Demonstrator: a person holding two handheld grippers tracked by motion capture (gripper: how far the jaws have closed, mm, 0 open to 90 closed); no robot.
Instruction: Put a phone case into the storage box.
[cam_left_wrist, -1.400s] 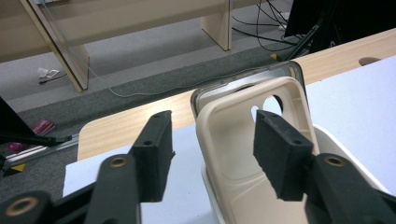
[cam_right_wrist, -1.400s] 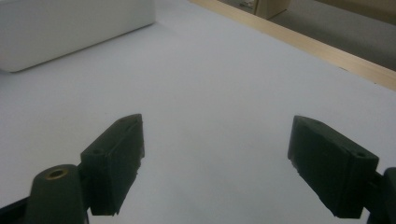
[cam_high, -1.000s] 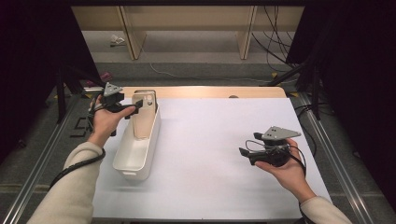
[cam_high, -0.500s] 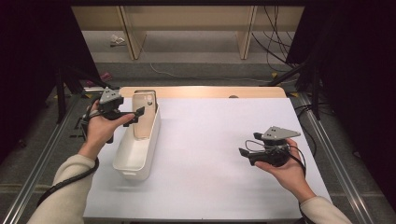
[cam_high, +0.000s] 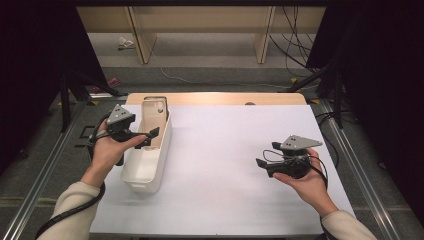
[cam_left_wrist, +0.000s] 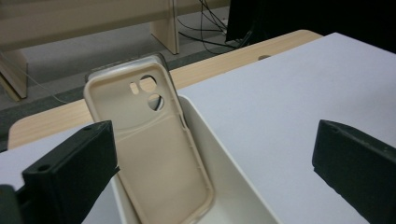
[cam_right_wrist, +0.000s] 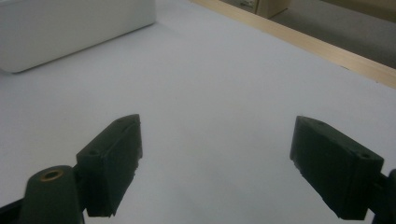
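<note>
Jaws of both grippers open, empty; phone case (cam_left_wrist: 154, 154) upright in white bin (cam_high: 145, 167).

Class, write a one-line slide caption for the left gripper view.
Open left gripper facing a beige phone case leaning inside a white bin.

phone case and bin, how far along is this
Done: the beige phone case stands leaning against the far end wall of the white bin. In hand: the left claw, jaws just opened and empty, hangs at the bin. The right claw waits open. Left: apparently only backing away.
</note>
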